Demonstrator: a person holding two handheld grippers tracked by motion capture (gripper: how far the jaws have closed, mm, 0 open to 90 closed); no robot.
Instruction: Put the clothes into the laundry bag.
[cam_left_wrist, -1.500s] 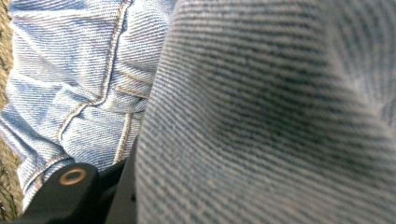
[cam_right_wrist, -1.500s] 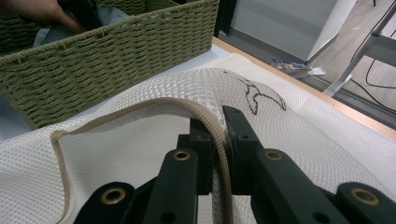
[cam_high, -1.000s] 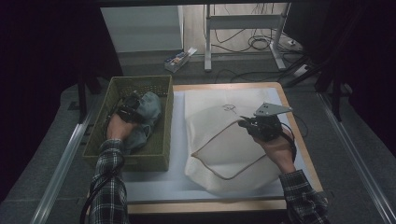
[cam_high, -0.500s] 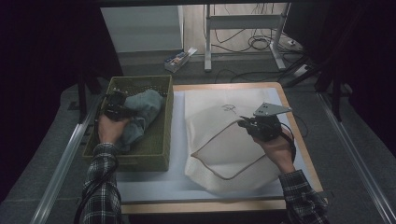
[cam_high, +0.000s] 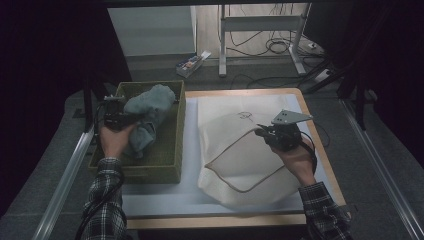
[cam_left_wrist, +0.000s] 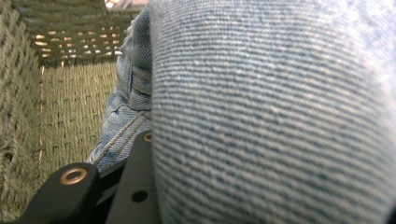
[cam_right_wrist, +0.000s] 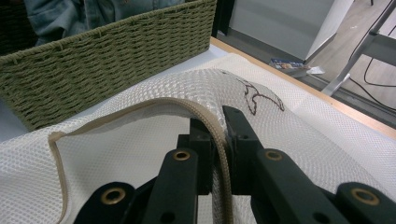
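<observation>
A bundle of blue denim jeans (cam_high: 145, 112) rises out of the green woven basket (cam_high: 172, 150) at the table's left. My left gripper (cam_high: 120, 119) is shut on the jeans; in the left gripper view the denim (cam_left_wrist: 271, 121) presses close over the jaws. A white mesh laundry bag (cam_high: 240, 155) with a tan zipper edge lies on the table's right half. My right gripper (cam_high: 262, 132) is shut on that tan edge (cam_right_wrist: 217, 135) and holds it lifted off the bag.
The basket's wall (cam_right_wrist: 107, 65) stands just left of the mesh bag. A small box (cam_high: 191, 62) lies on the floor beyond the table, near a metal stand (cam_high: 260, 37) with cables. The wooden table edge (cam_high: 320, 130) runs right of my right hand.
My left gripper has lifted the jeans up and toward the basket's left wall, so the bundle now stands higher. The right gripper and the bag edge have kept still.
</observation>
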